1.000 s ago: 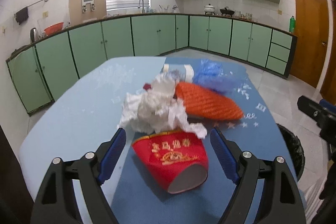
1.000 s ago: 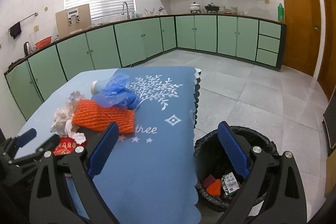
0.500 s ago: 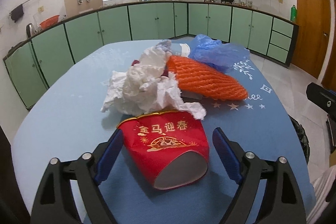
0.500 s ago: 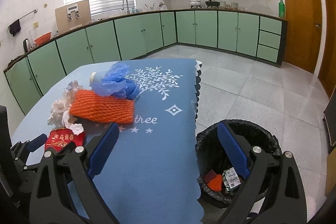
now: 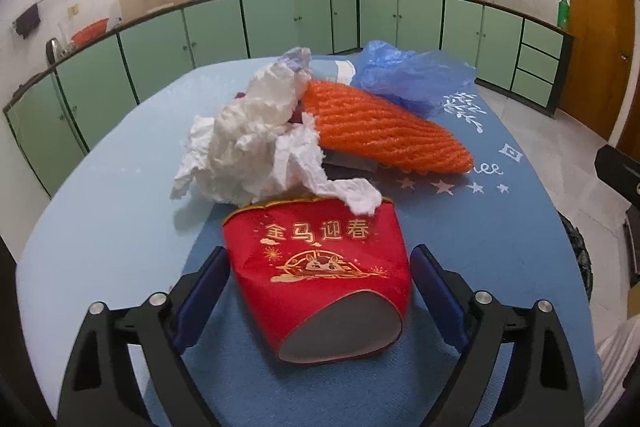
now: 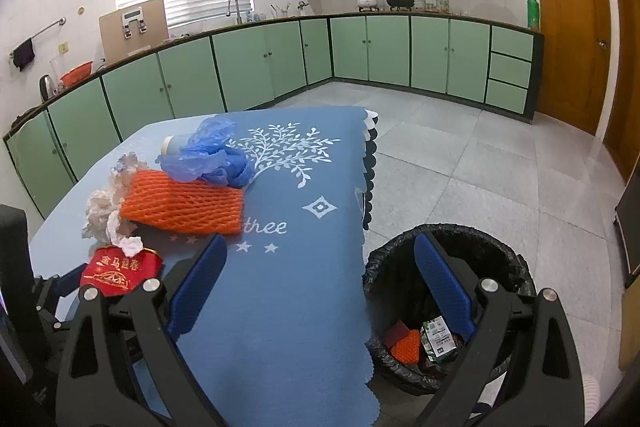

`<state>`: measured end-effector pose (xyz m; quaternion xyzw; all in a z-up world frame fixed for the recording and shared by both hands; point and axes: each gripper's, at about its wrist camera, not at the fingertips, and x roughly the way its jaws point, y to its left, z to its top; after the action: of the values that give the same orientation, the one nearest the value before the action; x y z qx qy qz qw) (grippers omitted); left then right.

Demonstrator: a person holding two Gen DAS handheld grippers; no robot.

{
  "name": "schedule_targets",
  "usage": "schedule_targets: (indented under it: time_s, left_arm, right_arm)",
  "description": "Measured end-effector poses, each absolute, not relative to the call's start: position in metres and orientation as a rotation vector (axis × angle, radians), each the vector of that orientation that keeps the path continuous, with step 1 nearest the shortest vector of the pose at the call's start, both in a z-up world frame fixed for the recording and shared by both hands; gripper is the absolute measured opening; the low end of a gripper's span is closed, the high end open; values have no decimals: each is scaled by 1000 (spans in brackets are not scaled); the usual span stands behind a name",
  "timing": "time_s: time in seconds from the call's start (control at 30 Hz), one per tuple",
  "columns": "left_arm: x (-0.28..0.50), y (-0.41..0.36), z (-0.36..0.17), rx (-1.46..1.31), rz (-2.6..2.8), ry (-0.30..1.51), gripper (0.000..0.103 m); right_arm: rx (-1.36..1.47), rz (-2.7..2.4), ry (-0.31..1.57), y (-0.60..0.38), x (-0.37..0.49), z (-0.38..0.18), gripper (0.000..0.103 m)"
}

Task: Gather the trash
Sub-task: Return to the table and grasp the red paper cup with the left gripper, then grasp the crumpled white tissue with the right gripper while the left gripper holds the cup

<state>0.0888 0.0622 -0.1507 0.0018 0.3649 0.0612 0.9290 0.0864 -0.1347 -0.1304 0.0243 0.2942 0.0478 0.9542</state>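
Observation:
A red paper cup [image 5: 320, 267] with gold print lies on its side on the blue tablecloth [image 5: 500, 247], mouth toward me. My left gripper [image 5: 320, 251] straddles it and its jaws are opening; the blue pads stand just off the cup's sides without pressing. Behind the cup lie crumpled white tissue [image 5: 248, 143], an orange foam net [image 5: 380, 131] and a blue plastic bag [image 5: 408, 75]. My right gripper [image 6: 320, 241] hangs open and empty over the table's right edge, beside the black-lined trash bin [image 6: 500, 255]. The cup [image 6: 120, 267] also shows at the right wrist view's lower left.
The bin on the floor to the table's right holds an orange net piece [image 6: 406, 345] and a small carton [image 6: 438, 341]. A white tube [image 6: 174, 145] lies under the blue bag. Green cabinets [image 6: 248, 63] line the walls; a wooden door [image 6: 572, 39] is at right.
My left gripper has come forward and down, so the red cup now sits deeper between its fingers, which have spread slightly. The right gripper has stayed almost still.

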Motion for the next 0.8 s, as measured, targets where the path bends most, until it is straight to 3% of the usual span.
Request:
schedule_targets:
  time_s: [0.37,0.8]
  left_arm:
    - [76,63,-141,-49,88,726,86]
    - [74,58,-92,-33,76,583,86]
  right_arm:
    - [47,97,589,-136,84,-128,92]
    - [43,111,553,-132,89,-114,92]
